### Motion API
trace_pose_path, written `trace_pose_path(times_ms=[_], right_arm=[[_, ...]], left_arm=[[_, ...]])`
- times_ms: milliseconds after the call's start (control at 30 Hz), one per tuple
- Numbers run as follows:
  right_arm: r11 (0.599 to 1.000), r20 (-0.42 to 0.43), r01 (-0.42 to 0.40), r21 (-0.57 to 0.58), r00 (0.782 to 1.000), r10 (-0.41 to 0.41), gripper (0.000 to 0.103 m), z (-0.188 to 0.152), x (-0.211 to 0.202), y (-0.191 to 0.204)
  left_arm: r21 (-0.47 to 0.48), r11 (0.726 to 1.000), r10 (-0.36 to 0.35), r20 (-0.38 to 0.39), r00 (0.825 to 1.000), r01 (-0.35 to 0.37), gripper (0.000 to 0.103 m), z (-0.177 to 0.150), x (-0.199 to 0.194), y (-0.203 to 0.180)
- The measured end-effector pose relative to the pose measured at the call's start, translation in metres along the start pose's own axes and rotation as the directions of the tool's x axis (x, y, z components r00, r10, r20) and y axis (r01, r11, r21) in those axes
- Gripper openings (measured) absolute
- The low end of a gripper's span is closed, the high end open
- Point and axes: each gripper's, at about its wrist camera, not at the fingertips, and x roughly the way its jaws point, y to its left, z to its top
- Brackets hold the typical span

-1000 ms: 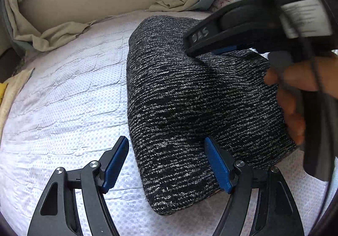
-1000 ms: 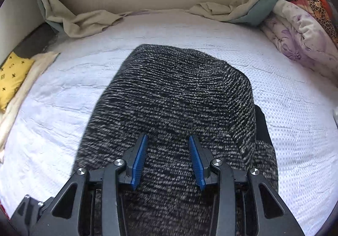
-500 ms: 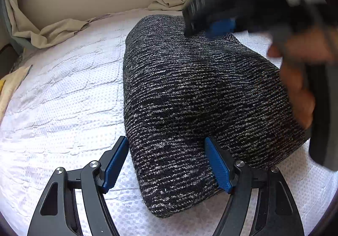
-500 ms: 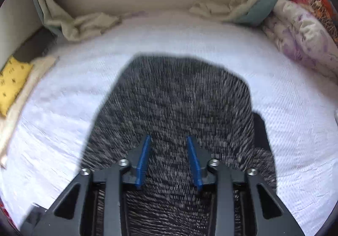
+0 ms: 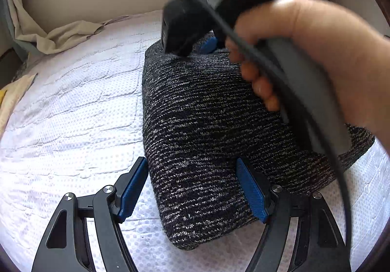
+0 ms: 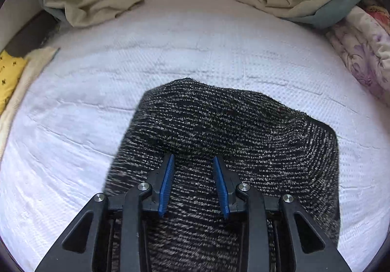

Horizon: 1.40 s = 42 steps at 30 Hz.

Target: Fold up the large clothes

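— What's nearest, from where you stand?

— The left gripper point(image 5: 192, 189), low over the bed. Its blue pads are spread wide apart, one on each side of the near corner of the folded sweater point(image 5: 214, 140), holding nothing. The left pad looks to be just beside the sweater's edge, the right one over the knit; I cannot tell whether either touches.

— And the sweater itself?

— A black-and-white flecked knit, folded into a thick block, lying on the white quilted bedspread point(image 5: 73, 125), roughly in its middle.

— The other tool?

— The right gripper point(image 6: 193, 183) sits above the sweater, fingers pointing across it. Its pads stand a modest gap apart with only knit showing beneath them; nothing is pinched between. In the left wrist view the person's right hand point(image 5: 316, 57) wraps that tool's handle, and hand and tool block much of the sweater's far right side and the bed beyond it.

— What's around the sweater?

— To its left, at the bed's edge, a yellow patterned cloth point(image 6: 8, 77) on a cream fabric strip. Beyond the sweater, along the wall, crumpled beige sheets point(image 6: 97, 7) with a grey-green cushion point(image 6: 336, 13) farther right. To the sweater's right, a floral quilt point(image 6: 360, 52) is bunched up at the bed's edge.
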Motion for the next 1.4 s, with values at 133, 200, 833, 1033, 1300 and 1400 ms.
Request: trace_pose_path(times_ms=[133, 200, 833, 1033, 1300, 1400], right_arm=[[0.999, 0.01, -0.023, 0.021, 1.0, 0.023, 0.029, 0.0, 0.01, -0.005], [0.999, 0.014, -0.04, 0.036, 0.999, 0.04, 0.029, 0.0, 0.008, -0.008], [0.999, 0.113, 0.049, -0.002, 0.992, -0.049, 0.03, -0.154, -0.119, -0.065], [0.996, 0.033, -0.043, 0.081, 0.999, 0.04, 0.037, -0.166, -0.082, -0.085], [0.993, 0.059, -0.078, 0.091, 0.996, 0.073, 0.039, -0.171, -0.075, -0.09], [0.984, 0.093, -0.122, 0.132, 0.99, 0.11, 0.053, -0.172, -0.092, -0.099]], left_arm=[[-0.01, 1.0, -0.002, -0.004, 1.0, 0.002, 0.078, 0.0, 0.001, 0.001], [-0.012, 1.0, 0.0, -0.008, 1.0, 0.0, 0.079, 0.0, 0.001, 0.002], [-0.019, 0.999, 0.03, -0.041, 0.999, -0.031, 0.079, 0.009, 0.004, 0.001], [-0.013, 0.999, 0.047, -0.048, 0.998, -0.048, 0.079, 0.008, 0.005, -0.009], [-0.055, 0.997, 0.049, -0.047, 0.998, -0.052, 0.084, 0.012, 0.003, -0.005], [-0.083, 0.995, 0.054, -0.02, 0.998, -0.055, 0.089, 0.01, -0.015, 0.004]])
